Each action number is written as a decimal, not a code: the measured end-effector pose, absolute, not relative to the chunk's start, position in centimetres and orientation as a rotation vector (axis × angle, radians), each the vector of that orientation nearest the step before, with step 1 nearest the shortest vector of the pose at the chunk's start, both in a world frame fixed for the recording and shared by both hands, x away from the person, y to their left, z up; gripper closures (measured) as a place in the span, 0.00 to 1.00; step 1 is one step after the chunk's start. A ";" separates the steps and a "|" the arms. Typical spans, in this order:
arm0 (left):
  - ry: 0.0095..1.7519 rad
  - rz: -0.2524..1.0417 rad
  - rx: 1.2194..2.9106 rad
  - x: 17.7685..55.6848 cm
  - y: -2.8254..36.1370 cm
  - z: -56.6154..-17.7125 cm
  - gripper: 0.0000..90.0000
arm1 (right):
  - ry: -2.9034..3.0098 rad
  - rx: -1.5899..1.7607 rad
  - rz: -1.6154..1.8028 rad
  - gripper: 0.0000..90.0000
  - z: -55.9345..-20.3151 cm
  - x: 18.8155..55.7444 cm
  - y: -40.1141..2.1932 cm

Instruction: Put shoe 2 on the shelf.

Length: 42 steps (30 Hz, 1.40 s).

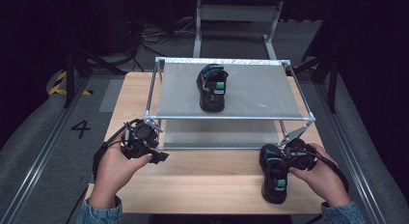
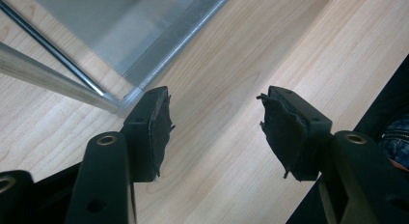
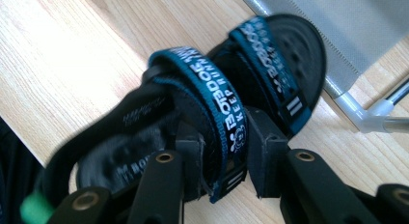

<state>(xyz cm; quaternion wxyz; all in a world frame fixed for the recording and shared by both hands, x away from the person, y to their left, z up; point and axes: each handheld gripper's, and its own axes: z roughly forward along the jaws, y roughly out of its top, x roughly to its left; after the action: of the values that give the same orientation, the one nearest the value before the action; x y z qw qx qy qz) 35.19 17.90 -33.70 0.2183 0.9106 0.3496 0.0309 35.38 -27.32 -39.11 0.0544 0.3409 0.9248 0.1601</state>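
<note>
Right gripper view: black sandal with blue lettered straps (image 3: 193,113) lies on the pale wooden table (image 3: 62,55), near the metal rack (image 3: 366,113). Right gripper (image 3: 224,161) pinches one strap; it may slip. Left gripper (image 2: 217,127) gapes, empty.

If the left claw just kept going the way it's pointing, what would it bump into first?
Most likely the bare wooden table: the left claw stands open, nothing between its jaws, aimed down at it. The metal rack's corner lies just beside that line.
</note>
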 end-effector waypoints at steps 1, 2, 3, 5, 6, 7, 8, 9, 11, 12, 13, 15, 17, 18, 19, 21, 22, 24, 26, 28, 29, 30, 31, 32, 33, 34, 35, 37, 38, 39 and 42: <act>0.969 0.090 2.518 35.2 17.9 -33.7 0.47 | 2.810 1.036 0.489 0.78 -39.1 35.4 -27.3; 0.973 0.093 2.512 35.2 18.0 -33.7 0.47 | 2.807 1.032 0.487 0.79 -39.0 35.4 -27.3; 0.973 0.096 2.514 35.2 18.1 -33.7 0.46 | 2.801 1.027 0.486 0.79 -39.0 35.4 -27.3; 0.978 0.095 2.514 35.3 18.2 -33.8 0.46 | 2.805 1.031 0.497 0.79 -38.9 35.5 -27.2; 0.977 0.094 2.514 35.3 18.3 -33.8 0.46 | 2.804 1.028 0.497 0.79 -38.9 35.5 -27.2; 0.977 0.094 2.514 35.3 18.3 -33.8 0.46 | 2.804 1.029 0.496 0.79 -38.8 35.5 -27.2; 0.984 0.082 2.506 35.3 18.4 -33.8 0.46 | 2.803 1.029 0.497 0.79 -38.8 35.5 -27.1; 0.984 0.082 2.506 35.3 18.4 -33.8 0.46 | 2.803 1.029 0.497 0.79 -38.8 35.5 -27.1; 0.988 0.078 2.510 35.3 18.4 -33.8 0.46 | 2.806 1.026 0.509 0.79 -38.6 35.5 -27.1; 0.984 0.080 2.510 35.4 18.5 -33.9 0.46 | 2.806 1.028 0.511 0.79 -38.6 35.4 -27.1; 0.987 0.078 2.509 35.4 18.5 -33.9 0.46 | 2.814 1.021 0.517 0.79 -38.4 35.4 -27.1; 0.992 0.080 2.509 35.4 18.6 -34.0 0.45 | 2.812 1.015 0.530 0.79 -38.1 35.3 -27.1; 1.002 0.077 2.507 35.4 18.8 -34.0 0.45 | 2.817 1.018 0.559 0.79 -37.6 35.3 -27.1; 1.004 0.077 2.506 35.4 18.9 -34.0 0.45 | 2.819 1.017 0.567 0.79 -37.4 35.2 -27.2; 1.006 0.076 2.508 35.4 19.0 -34.1 0.45 | 2.827 1.014 0.571 0.79 -37.0 35.3 -27.2; 1.009 0.073 2.508 35.4 19.0 -34.1 0.45 | 2.827 1.018 0.574 0.79 -36.9 35.3 -27.2; 1.016 0.068 2.510 35.4 19.1 -34.1 0.45 | 2.830 1.011 0.570 0.79 -36.6 35.3 -27.1; 1.026 0.076 2.512 35.5 19.1 -34.2 0.47 | 2.827 1.011 0.561 0.79 -35.9 35.3 -27.0; 1.027 0.079 2.512 35.6 19.1 -34.3 0.47 | 2.830 1.006 0.558 0.79 -35.7 35.2 -26.9; 1.029 0.070 2.514 35.5 19.1 -34.3 0.48 | 2.828 1.009 0.562 0.79 -35.2 35.2 -26.9; 1.029 0.066 2.511 35.5 19.0 -34.3 0.48 | 2.831 1.011 0.565 0.79 -35.0 35.2 -26.9; 1.024 0.069 2.516 35.5 19.0 -34.3 0.48 | 2.831 1.018 0.568 0.79 -34.8 35.2 -26.8; 1.025 0.066 2.518 35.5 19.0 -34.3 0.48 | 2.832 1.022 0.572 0.79 -34.5 35.2 -26.8; 1.022 0.064 2.520 35.5 19.0 -34.4 0.48 | 2.829 1.013 0.563 0.79 -34.1 35.1 -26.8; 1.023 0.065 2.522 35.6 19.0 -34.4 0.47 | 2.829 1.008 0.558 0.79 -33.9 35.1 -26.8; 1.022 0.065 2.524 35.6 19.0 -34.4 0.47 | 2.829 1.008 0.558 0.79 -33.9 35.1 -26.8; 1.030 0.062 2.524 35.6 19.1 -34.4 0.47 | 2.826 1.007 0.554 0.79 -33.6 35.0 -26.8; 1.033 0.063 2.524 35.7 19.1 -34.5 0.47 | 2.824 1.002 0.547 0.79 -33.1 35.0 -26.8; 1.035 0.059 2.524 35.7 19.1 -34.5 0.47 | 2.819 1.002 0.546 0.79 -32.8 34.9 -26.9; 1.036 0.056 2.524 35.7 19.1 -34.5 0.47 | 2.816 1.001 0.546 0.79 -32.5 34.9 -26.9; 1.037 0.047 2.525 35.7 19.1 -34.6 0.48 | 2.810 0.998 0.548 0.79 -31.7 34.8 -27.0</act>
<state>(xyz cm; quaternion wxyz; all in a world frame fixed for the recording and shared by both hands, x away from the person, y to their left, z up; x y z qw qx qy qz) 35.69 19.13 -34.59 0.2045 0.9054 0.3717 0.0168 34.75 -27.01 -31.69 0.0548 0.3288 0.9254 0.1805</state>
